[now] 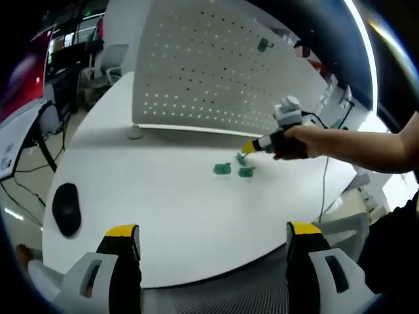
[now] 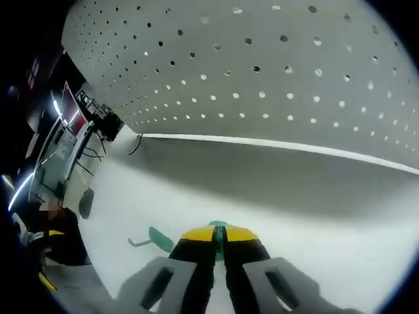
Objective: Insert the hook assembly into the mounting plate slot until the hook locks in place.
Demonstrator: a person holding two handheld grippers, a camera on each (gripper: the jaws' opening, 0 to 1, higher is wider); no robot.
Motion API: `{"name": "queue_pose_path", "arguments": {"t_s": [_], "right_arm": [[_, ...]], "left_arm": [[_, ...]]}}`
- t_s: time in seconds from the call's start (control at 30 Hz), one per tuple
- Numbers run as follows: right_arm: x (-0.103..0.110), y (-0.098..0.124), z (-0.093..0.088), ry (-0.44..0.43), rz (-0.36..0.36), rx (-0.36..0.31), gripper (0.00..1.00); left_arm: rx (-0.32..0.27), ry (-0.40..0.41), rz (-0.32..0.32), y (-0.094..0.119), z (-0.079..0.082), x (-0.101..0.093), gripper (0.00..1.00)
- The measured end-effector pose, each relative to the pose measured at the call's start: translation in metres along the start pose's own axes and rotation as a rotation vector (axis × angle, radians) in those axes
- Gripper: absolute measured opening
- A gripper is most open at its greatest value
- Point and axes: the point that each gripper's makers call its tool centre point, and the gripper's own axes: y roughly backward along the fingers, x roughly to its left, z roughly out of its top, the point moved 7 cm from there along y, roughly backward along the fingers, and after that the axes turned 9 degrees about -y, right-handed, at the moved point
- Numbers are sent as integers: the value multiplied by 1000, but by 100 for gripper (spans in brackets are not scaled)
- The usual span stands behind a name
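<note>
Green hook (image 2: 218, 226) pinched in right gripper (image 2: 218, 237); left gripper (image 1: 213, 230) gapes over table (image 1: 163, 209).

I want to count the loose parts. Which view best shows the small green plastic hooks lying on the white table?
The left gripper view: three green plastic hooks lie together on the white table beside the right gripper. The right gripper view shows one green hook partly hidden behind its closed jaws.
</note>
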Motion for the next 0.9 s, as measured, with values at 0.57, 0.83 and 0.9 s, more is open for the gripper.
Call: {"name": "queue_pose_path", "arguments": {"t_s": [0.57,0.83,0.9], "right_arm": [[36,57,22,61,99,-372,0],[79,107,18,73,231,-527,0],[88,116,15,62,260,-556,0]], "left_arm": [[-25,26,-2,4,6,3,94],[-59,9,-19,7,23,-2,92],[-72,-1,-26,7,28,-4,91]]}}
